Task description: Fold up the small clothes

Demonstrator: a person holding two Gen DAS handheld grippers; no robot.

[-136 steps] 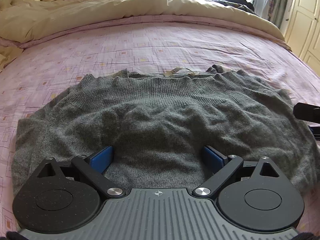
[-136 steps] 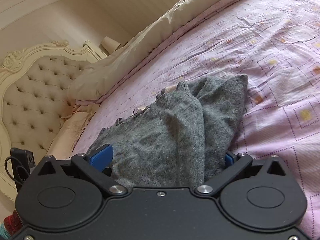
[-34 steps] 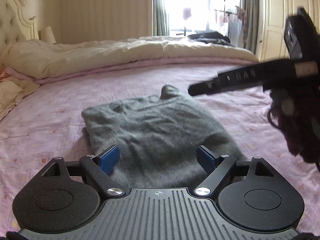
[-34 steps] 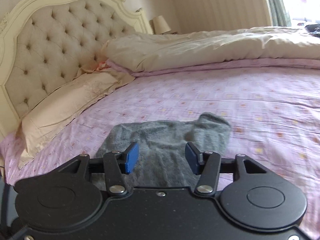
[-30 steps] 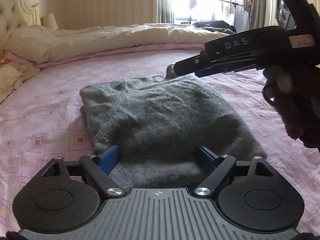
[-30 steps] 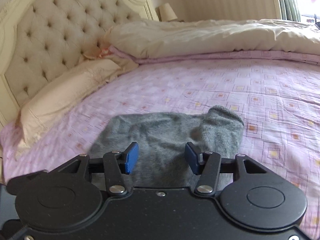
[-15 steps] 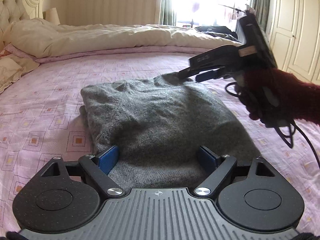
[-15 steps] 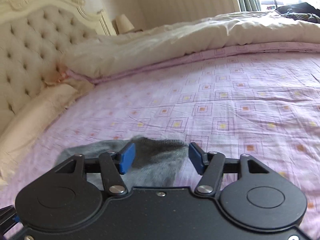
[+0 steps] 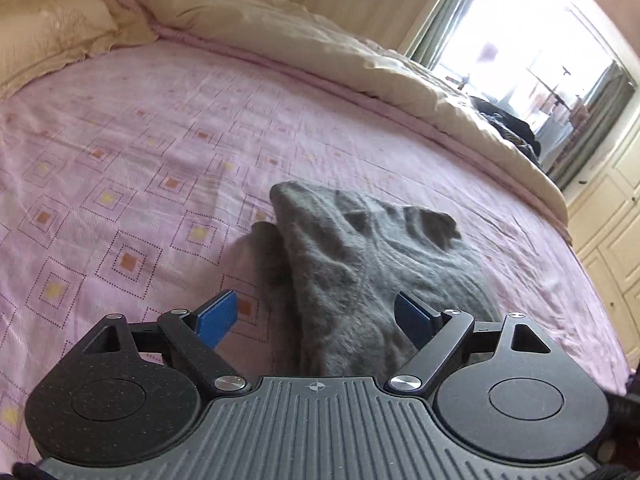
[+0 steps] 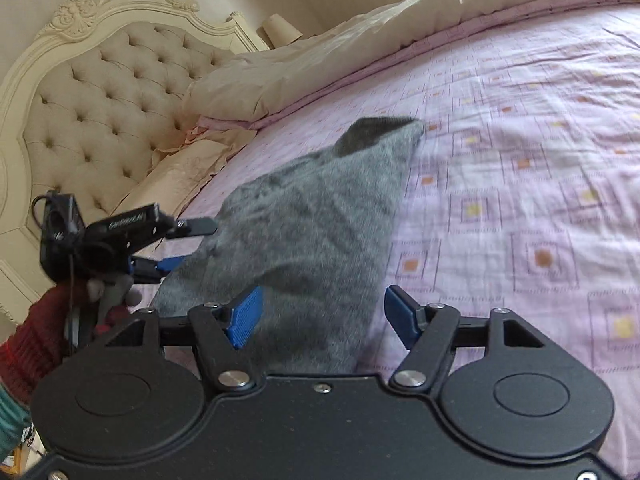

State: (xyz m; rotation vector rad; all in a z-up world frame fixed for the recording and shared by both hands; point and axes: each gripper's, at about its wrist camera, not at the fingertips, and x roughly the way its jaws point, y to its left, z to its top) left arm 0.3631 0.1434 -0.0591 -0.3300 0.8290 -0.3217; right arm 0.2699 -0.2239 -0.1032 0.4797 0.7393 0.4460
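Note:
A grey knitted sweater [image 9: 372, 264] lies folded into a narrow stack on the pink patterned bedsheet [image 9: 120, 184]. My left gripper [image 9: 316, 318] is open at the sweater's near left corner, its blue pads apart and holding nothing. In the right wrist view the sweater [image 10: 316, 216] runs away from me, with a sleeve cuff at its far end. My right gripper [image 10: 324, 316] is open over the sweater's near right edge. The left gripper also shows in the right wrist view [image 10: 176, 248] beside the sweater's left edge, held by a hand in a red sleeve.
A cream duvet [image 9: 312, 56] is rolled along the far side of the bed. Cream pillows [image 10: 172, 172] lie against a tufted headboard [image 10: 100, 92]. A window [image 9: 532, 60] and white wardrobe doors [image 9: 608, 208] stand beyond the bed.
Both grippers have moved back to the sweater's near end and tilted. The right gripper left the far sleeve cuff, and the sweater now lies folded narrower than 4.5 s ago.

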